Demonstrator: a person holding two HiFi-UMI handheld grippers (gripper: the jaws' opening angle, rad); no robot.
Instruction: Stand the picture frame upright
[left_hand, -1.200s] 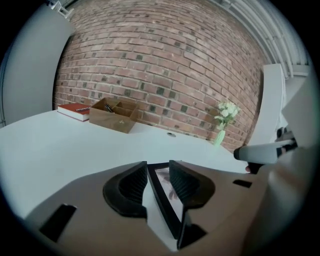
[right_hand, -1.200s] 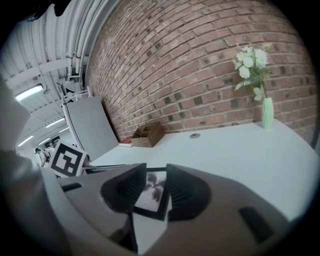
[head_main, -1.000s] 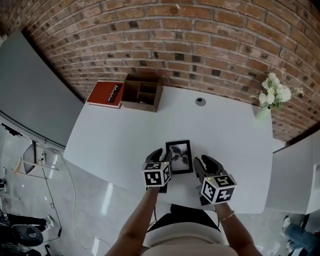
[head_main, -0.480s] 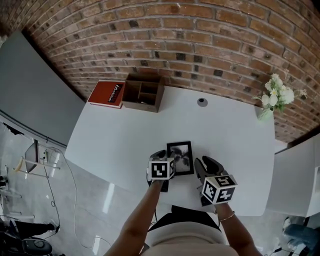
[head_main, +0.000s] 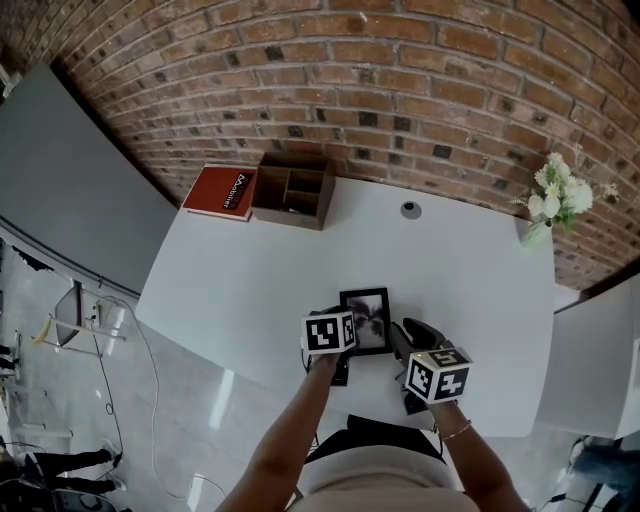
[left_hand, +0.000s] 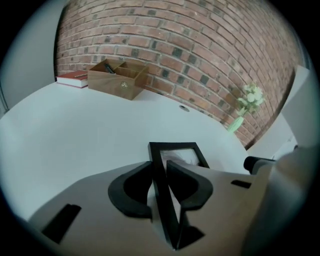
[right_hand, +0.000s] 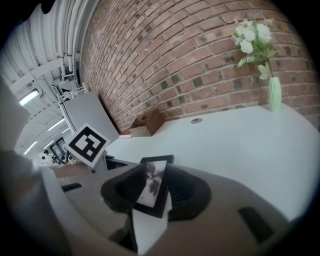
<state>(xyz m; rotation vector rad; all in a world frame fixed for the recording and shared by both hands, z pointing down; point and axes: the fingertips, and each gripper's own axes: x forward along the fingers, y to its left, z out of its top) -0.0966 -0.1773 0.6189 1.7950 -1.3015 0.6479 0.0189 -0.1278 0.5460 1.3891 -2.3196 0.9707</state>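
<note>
- Since the earlier frames, our left hand-held gripper (left_hand: 161, 176) had come down onto the left edge of the picture frame (head_main: 367, 318), and its jaws had just been closing to clench that edge.
- Our right hand-held gripper (right_hand: 150, 186) clenched the frame's right side.
- The frame sat between both, near the front edge of the white surface (head_main: 250, 270).

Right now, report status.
Left gripper jaws just closed on picture frame edge. Right gripper clamped on its other side. Frame not yet upright. Wooden organizer, book far back, out of the way.

Red book (head_main: 222, 192) beside wooden organizer (head_main: 293, 190); flowers (head_main: 556, 195) well apart.
</note>
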